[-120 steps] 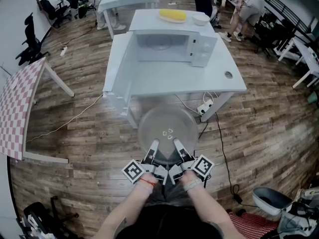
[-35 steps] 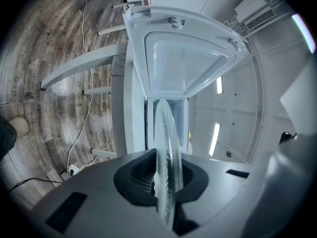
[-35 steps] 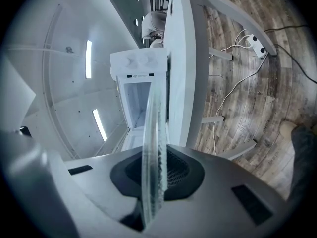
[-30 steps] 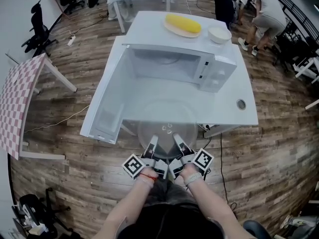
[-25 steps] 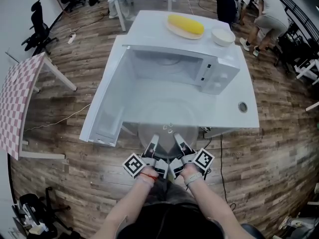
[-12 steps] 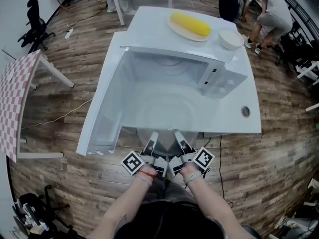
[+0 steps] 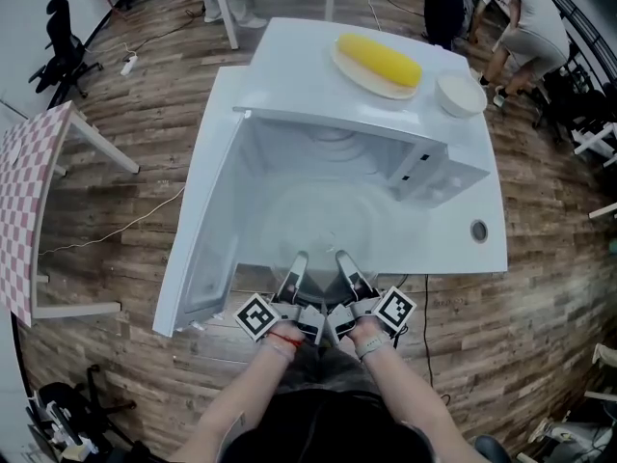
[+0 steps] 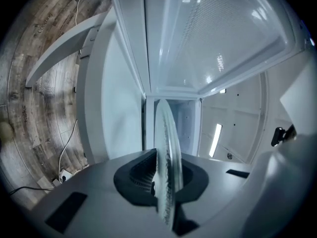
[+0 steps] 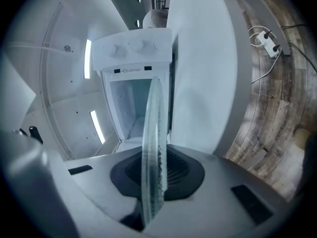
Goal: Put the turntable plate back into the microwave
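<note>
Plate [image 7: 323, 222] nearer microwave [image 7: 429, 167] (in both grippers [image 7: 297, 264] [image 7: 340, 261])

A dark top [image 7: 318, 434] is worn, with a thin red band [image 7: 283, 337] on the left wrist and a pale band [image 7: 370, 348] on the right wrist. The left gripper [image 7: 297, 264] and the right gripper [image 7: 343, 262] are built in grey and black, and each is fitted with a cube faced with black-and-white square markers, the left cube [image 7: 256, 317] and the right cube [image 7: 395, 309]. In the gripper views, the jaw bodies are shown as smooth grey shells, each with a black recess, lined with a ribbed pad [image 8: 141, 175] on the left and a meshed pad [image 9: 177, 168] on the right.
</note>
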The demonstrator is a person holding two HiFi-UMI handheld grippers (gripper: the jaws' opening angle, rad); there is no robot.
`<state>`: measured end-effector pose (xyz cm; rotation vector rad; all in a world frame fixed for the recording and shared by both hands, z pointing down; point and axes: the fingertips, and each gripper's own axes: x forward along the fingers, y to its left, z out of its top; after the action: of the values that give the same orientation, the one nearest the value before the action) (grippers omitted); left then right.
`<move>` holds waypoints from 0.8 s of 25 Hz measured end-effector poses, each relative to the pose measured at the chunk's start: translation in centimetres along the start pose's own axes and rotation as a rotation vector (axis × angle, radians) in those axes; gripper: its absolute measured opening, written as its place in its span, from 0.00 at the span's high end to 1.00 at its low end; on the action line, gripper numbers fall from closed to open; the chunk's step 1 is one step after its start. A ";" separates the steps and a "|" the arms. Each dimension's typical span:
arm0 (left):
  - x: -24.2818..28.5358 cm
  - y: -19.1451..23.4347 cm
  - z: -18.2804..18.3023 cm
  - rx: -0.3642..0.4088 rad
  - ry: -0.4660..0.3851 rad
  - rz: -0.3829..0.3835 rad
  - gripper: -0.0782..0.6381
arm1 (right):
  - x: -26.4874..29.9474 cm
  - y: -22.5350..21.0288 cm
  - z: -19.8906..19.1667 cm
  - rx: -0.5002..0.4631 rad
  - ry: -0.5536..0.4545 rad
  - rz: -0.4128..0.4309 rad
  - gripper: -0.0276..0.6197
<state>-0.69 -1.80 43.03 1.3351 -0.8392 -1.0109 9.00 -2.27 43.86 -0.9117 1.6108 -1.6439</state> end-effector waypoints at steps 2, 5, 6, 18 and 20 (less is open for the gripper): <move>0.6 0.0 0.4 -0.003 -0.002 -0.003 0.85 | 0.6 0.0 0.2 -0.006 0.001 -0.001 0.90; 1.3 -0.4 0.9 -0.002 -0.008 -0.015 0.85 | 1.5 0.5 0.5 -0.015 0.005 0.002 0.90; 1.4 -0.5 1.0 -0.003 -0.012 -0.015 0.85 | 1.7 0.6 0.6 -0.017 0.009 0.004 0.90; 4.8 0.4 2.2 -0.005 -0.052 0.001 0.85 | 4.9 0.4 3.0 -0.021 0.046 -0.015 0.90; 5.5 0.5 1.8 0.001 -0.047 -0.001 0.85 | 4.9 0.3 3.8 -0.022 0.043 -0.014 0.90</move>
<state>-0.33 -7.60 43.32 1.3171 -0.8750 -1.0463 9.50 -8.50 43.69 -0.9066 1.6576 -1.6693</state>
